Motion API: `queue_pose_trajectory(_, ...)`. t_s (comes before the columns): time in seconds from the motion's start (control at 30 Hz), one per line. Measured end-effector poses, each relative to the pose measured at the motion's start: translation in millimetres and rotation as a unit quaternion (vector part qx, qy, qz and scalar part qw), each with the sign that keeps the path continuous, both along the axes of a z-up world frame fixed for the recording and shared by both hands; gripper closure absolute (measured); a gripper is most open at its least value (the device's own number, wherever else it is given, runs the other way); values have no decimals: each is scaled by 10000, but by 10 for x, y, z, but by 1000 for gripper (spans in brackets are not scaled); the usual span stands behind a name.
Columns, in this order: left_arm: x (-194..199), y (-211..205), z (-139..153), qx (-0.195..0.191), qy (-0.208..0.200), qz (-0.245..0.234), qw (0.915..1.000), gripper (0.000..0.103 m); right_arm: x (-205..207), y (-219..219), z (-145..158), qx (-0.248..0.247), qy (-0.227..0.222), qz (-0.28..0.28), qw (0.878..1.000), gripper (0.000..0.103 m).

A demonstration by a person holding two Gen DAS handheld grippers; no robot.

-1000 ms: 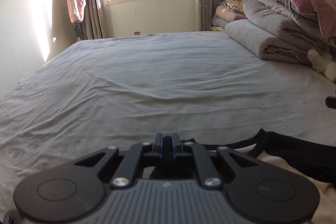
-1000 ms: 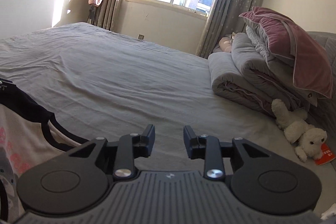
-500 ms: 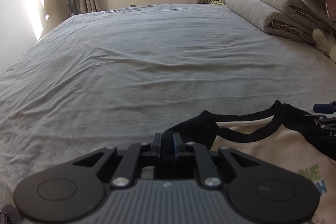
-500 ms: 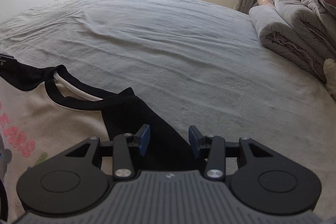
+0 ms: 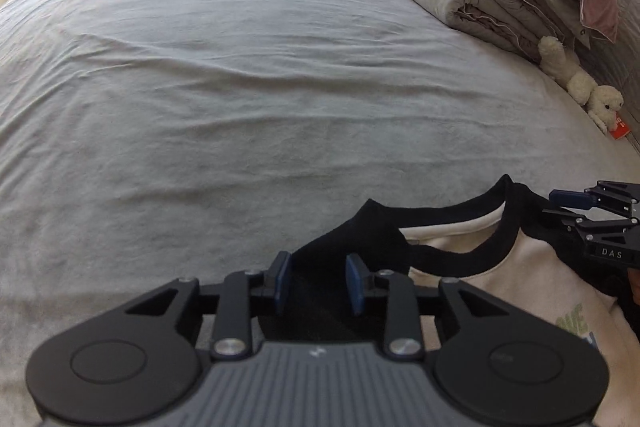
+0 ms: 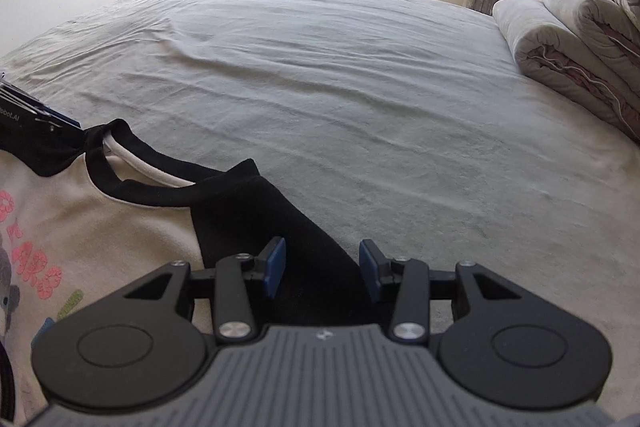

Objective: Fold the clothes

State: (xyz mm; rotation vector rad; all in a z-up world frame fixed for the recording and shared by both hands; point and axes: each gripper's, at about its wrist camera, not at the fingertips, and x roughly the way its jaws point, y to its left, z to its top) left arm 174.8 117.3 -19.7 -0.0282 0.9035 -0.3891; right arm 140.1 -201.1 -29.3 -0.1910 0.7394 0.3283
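A cream shirt (image 6: 100, 227) with black collar band (image 5: 472, 255) and black shoulder sleeves (image 6: 256, 223) lies spread flat, front up, at the near edge of the grey bed (image 5: 240, 99). Its neckline points toward the middle of the bed. Pink lettering (image 6: 36, 267) and a partly hidden print mark its chest.

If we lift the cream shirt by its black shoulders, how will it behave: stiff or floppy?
Likely floppy: the shirt lies flat on the bed sheet and its black collar curls. Probably light, with a fleecy, unslippery look. The left gripper has just been opening over one shoulder; the right gripper is open over the other, so the middle would probably sag.
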Motion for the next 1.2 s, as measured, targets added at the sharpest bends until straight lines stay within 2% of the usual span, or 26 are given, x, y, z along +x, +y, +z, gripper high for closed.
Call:
queue_pose_trajectory(0.07, -36, 8, -14, -84, -2, -28, 10000, 73, 9, -23, -21, 112, 59, 42, 9999, 61)
queue_pose_trajectory(0.13, -85, 1, -29, -97, -60, 4, 9999, 74, -4, -35, -32, 253, 91, 59, 9996, 76)
queue_pose_trajectory(0.17, -113, -5, -35, -49, -117, 44, 9999, 76, -15, -37, -35, 315, 104, 61, 9994, 80)
queue_pose_trajectory(0.2, -136, -15, -36, 37, -177, 94, 9998, 83, -40, -13, -32, 307, 91, 68, 9995, 90)
queue_pose_trajectory(0.23, -155, -32, -32, 112, -220, 140, 9996, 89, -66, 15, -29, 289, 74, 75, 9995, 95)
queue_pose_trajectory(0.3, -201, -65, -5, 186, -284, 249, 9991, 95, -133, 75, -7, 109, -87, 21, 9999, 96)
queue_pose_trajectory(0.43, -379, -194, 138, 486, -670, 480, 9954, 97, -331, 217, 83, -367, -595, -104, 9975, 97)
queue_pose_trajectory(0.67, -831, -374, 650, 643, -1642, 639, 9823, 97, -829, 358, 566, -1085, -1807, -317, 9770, 98)
queue_pose_trajectory(0.8, -1108, -461, 1025, 719, -2273, 674, 9688, 98, -1055, 304, 842, -1213, -2352, -601, 9625, 98)
queue_pose_trajectory(0.83, -1172, -477, 1117, 709, -2400, 687, 9657, 101, -1104, 280, 911, -1207, -2458, -684, 9593, 98)
queue_pose_trajectory(1.03, -1500, -555, 1545, 655, -2953, 660, 9509, 101, -1385, 103, 1292, -1130, -2979, -1101, 9415, 98)
queue_pose_trajectory(1.2, -1708, -616, 1802, 638, -3319, 750, 9382, 101, -1559, 52, 1533, -1200, -3345, -1184, 9272, 98)
